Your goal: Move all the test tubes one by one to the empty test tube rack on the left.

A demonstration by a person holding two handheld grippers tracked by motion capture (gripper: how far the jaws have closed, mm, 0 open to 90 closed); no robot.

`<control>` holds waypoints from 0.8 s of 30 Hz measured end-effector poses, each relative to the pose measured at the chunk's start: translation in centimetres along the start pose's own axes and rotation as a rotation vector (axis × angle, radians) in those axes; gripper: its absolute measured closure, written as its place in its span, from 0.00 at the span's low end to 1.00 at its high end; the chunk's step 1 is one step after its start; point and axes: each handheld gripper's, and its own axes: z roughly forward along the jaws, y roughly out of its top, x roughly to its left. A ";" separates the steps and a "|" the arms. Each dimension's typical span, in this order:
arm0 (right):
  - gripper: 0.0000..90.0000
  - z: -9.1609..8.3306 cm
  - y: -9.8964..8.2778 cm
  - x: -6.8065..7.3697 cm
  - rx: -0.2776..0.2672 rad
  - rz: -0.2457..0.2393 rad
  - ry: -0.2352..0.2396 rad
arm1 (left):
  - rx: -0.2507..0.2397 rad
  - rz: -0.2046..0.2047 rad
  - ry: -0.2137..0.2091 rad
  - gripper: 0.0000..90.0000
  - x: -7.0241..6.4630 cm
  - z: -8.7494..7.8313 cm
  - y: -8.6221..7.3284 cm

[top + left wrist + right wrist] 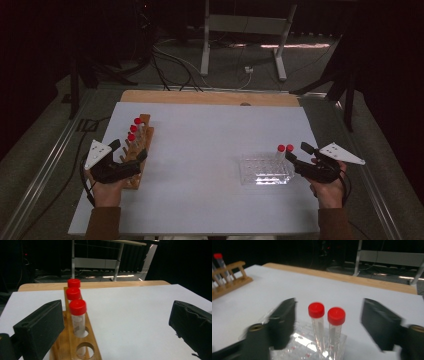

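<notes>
Beside the wooden rack (pixel 138 150), left gripper (pixel 131 152) fingers (pixel 40 327) gape wide, empty.

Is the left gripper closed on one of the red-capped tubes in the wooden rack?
No. In the left gripper view the left gripper stands wide open, with the nearest red-capped tube upright in the wooden rack, untouched.

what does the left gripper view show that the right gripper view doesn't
Left gripper view: the empty holes of the wooden rack up close, three red-capped tubes in a row, between the left tongs, open.

Right gripper view: two red-capped tubes upright in the clear plastic rack, between the right tongs, apart from both pads.

Both: the white table, and the wooden rack.
</notes>
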 end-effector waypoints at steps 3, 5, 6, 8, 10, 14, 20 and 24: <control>0.47 0.3 -0.4 -0.2 0.007 0.003 -0.005 | 0.000 0.004 -0.009 0.01 -0.3 0.1 0.0; 0.51 0.6 -0.7 -0.3 0.020 -0.001 -0.014 | 0.000 0.007 -0.013 0.01 -0.4 0.2 0.0; 0.53 0.7 -0.8 -0.5 0.023 0.002 -0.016 | 0.000 0.006 -0.013 0.01 -0.4 0.2 0.0; 0.56 0.9 -1.1 -0.7 0.034 0.005 -0.019 | -0.001 0.005 -0.013 0.01 -0.5 0.2 0.0; 0.60 1.2 -1.4 -0.8 0.045 0.005 -0.026 | 0.001 0.006 -0.014 0.01 -0.5 0.2 0.0; 0.71 1.7 -1.8 -1.1 0.064 0.012 -0.019 | 0.003 0.004 -0.019 0.01 -0.5 0.3 -0.1; 0.74 2.5 -2.3 -1.2 0.087 0.007 -0.020 | 0.003 0.005 -0.021 0.01 -0.6 0.3 0.0; 0.77 3.0 -2.4 -1.1 0.093 0.007 -0.021 | 0.008 0.007 -0.023 0.01 -0.6 0.3 -0.1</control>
